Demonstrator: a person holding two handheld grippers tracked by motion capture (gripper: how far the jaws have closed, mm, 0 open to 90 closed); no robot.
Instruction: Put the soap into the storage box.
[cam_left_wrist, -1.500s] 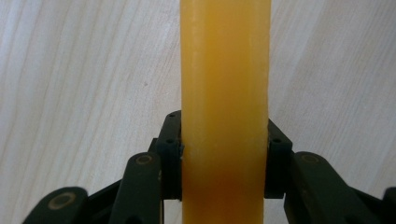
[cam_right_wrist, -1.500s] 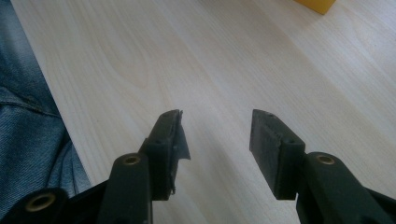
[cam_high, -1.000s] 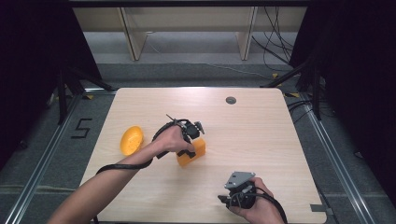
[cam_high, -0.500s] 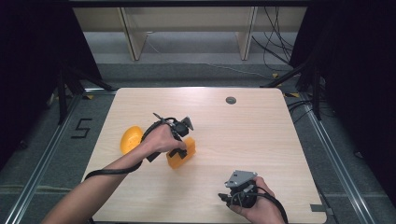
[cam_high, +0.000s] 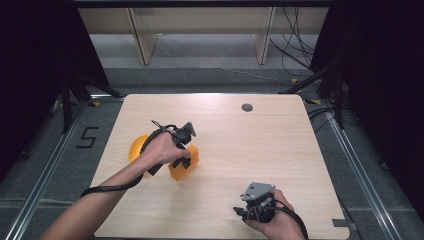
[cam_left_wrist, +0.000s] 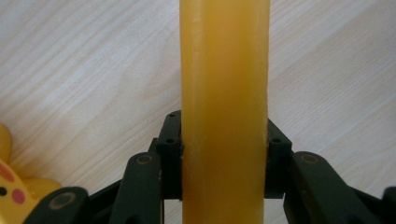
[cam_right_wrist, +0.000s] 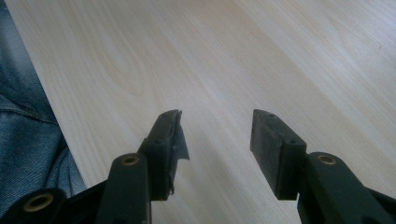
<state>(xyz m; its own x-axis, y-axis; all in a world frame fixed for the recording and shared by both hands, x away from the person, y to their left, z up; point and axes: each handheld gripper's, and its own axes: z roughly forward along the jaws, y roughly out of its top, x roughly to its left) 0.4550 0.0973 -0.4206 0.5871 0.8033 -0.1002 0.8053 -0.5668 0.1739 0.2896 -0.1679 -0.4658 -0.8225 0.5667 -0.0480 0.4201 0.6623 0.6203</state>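
A thick orange-yellow block (cam_high: 181, 172) (cam_left_wrist: 224, 70) is clamped between the black jaws of my left gripper (cam_high: 184, 159) (cam_left_wrist: 224, 144), which presses on both its sides just above the wooden table (cam_high: 280, 145). A rounded yellow toy (cam_high: 136, 148) with red and black face marks (cam_left_wrist: 11, 196) lies on the table just left of the block, partly hidden by the hand. My right gripper (cam_high: 247, 212) (cam_right_wrist: 216, 135) rests in the other hand near the table's front edge. It is open, with bare wood between its pads.
A small dark round disc (cam_high: 247, 107) sits near the table's far edge. Blue denim (cam_right_wrist: 23, 116) lies past the table's near edge beside the right gripper. A "5" mark (cam_high: 86, 137) is on the floor to the left.
My left gripper has carried the orange block leftward and nearer, up beside the yellow toy. The right gripper has stayed put.
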